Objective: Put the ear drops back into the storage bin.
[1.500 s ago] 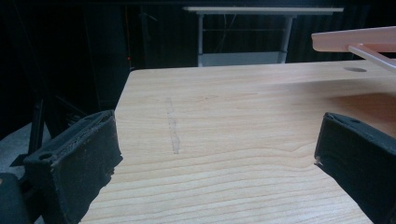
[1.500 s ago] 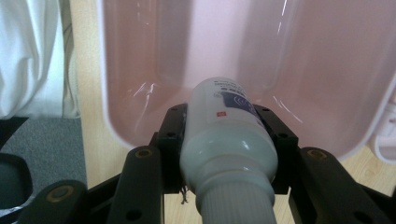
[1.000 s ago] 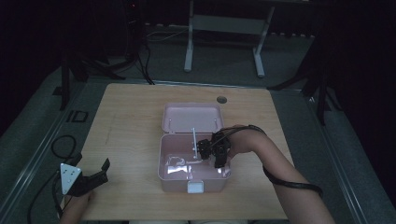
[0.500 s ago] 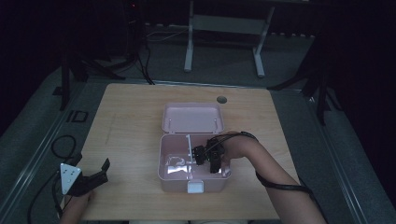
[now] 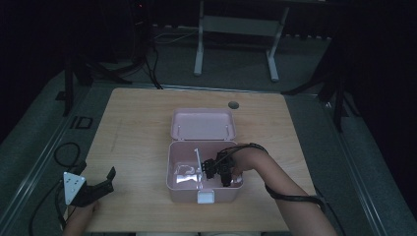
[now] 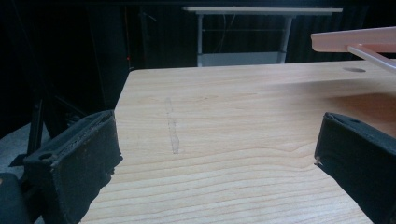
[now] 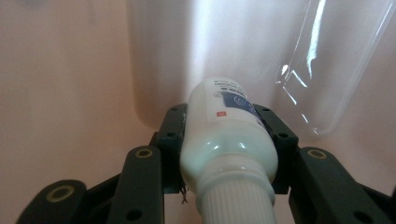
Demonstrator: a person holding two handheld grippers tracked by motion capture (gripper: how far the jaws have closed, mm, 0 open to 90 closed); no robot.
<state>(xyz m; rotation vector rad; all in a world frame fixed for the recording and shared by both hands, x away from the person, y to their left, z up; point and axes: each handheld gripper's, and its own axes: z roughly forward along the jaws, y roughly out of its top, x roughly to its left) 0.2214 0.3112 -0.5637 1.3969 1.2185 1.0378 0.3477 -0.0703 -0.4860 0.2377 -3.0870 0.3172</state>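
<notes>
An open pink box (image 5: pixel 170 169) stands mid-table with its lid (image 5: pixel 202 124) folded back. My right gripper (image 5: pixel 212 172) reaches down inside the box, by the white divider (image 5: pixel 197 160). In the right gripper view that gripper (image 7: pixel 220 113) is shut on a white bottle (image 7: pixel 224 130) with a ribbed cap and a blue label, held close to the pink wall. Clear plastic (image 7: pixel 336 70) lies beside the bottle. My left gripper (image 5: pixel 105 182) rests at the table's front left corner, and its jaws (image 6: pixel 217 158) stand wide open over bare wood.
The wooden table (image 5: pixel 137 128) has a round cable hole (image 5: pixel 233 104) near its far edge. A white latch (image 5: pixel 205 196) sits on the box's front. A white desk frame (image 5: pixel 236 24) stands beyond the table. Cables (image 5: pixel 64 152) lie on the floor at the left.
My right gripper has sunk lower into the pink box with the bottle, drawing slightly nearer. The left gripper has stayed where it was.
</notes>
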